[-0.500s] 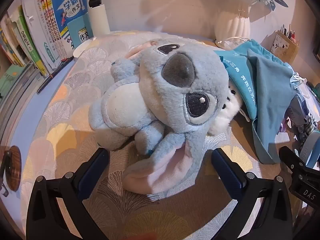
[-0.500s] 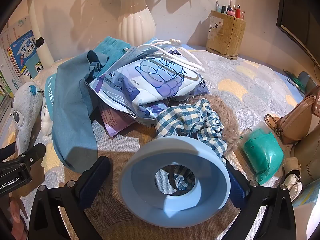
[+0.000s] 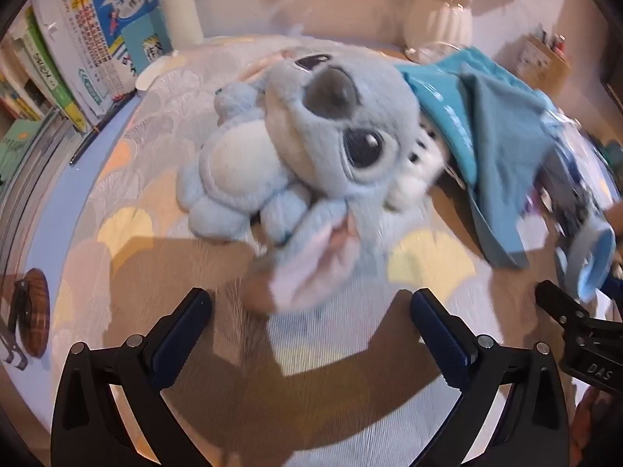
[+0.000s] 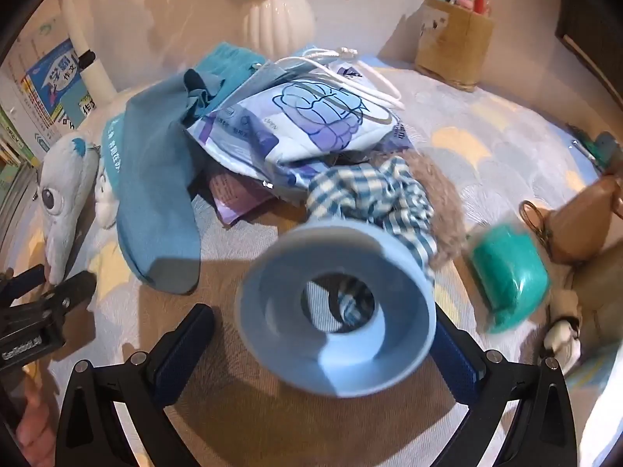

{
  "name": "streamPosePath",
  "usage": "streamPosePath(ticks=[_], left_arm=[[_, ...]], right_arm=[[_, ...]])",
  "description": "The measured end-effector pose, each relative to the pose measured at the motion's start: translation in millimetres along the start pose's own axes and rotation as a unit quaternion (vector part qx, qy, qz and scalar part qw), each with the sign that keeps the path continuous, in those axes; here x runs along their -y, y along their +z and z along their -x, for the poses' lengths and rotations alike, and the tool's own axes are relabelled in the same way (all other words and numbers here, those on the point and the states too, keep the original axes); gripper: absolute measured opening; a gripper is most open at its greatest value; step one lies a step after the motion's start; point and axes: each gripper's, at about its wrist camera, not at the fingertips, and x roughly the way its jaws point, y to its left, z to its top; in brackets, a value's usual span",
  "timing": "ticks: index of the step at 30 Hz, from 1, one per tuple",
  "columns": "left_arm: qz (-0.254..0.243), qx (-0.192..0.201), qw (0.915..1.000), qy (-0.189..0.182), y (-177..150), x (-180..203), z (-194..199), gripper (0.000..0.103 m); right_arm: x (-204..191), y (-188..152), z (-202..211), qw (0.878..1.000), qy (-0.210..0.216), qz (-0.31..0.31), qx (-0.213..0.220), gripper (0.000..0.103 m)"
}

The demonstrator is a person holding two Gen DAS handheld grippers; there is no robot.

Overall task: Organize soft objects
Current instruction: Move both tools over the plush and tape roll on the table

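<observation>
A grey-blue plush toy (image 3: 311,148) with big dark eyes lies on its back on the patterned cloth, one ear pointing at my left gripper (image 3: 311,299). That gripper stands open just short of the ear, nothing between its fingers. The toy's head shows at the left of the right wrist view (image 4: 66,194). My right gripper (image 4: 323,315) is open around a tilted light-blue ring (image 4: 280,311), which leans on the right finger with a gap on the left. Behind the ring is a heap: checked cloth (image 4: 370,194), printed drawstring bag (image 4: 311,124), teal cloth (image 4: 155,194).
A white vase (image 4: 280,15) and a pen holder (image 4: 451,39) stand at the back wall. Books (image 3: 97,39) line the left edge. A green pouch (image 4: 510,272) and a brown handbag (image 4: 584,225) lie to the right. A small white plush (image 3: 420,159) sits beside the toy's head.
Both views are blurred by motion. The left gripper has drawn back from the plush toy. The blue ring has tipped up and shifted right between the right gripper's open fingers.
</observation>
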Motion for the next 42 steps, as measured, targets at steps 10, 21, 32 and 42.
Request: streamPosePath(ticks=[10,21,32,42], left_arm=[[-0.029,0.233,0.972,0.007,-27.5,-13.7,143.4,0.102],[-0.03,0.328,0.9441,-0.005,-47.4,-22.3,203.6,0.102],[-0.022,0.314,0.9485,-0.034,-40.4,-42.8,202.1,0.102],[-0.018,0.176,0.9776,-0.114,12.6,-45.5,115.8,0.101]], right_arm=[[-34.8,-41.9,101.6,0.989,-0.027,0.021,0.144,0.103],[-48.6,-63.9,168.2,0.965,-0.047,-0.005,0.258,0.103],[-25.6,-68.8,166.3,0.97,-0.023,-0.044,0.24,0.103],[-24.1,-23.4,127.4,0.983,0.057,-0.034,0.171,0.103]])
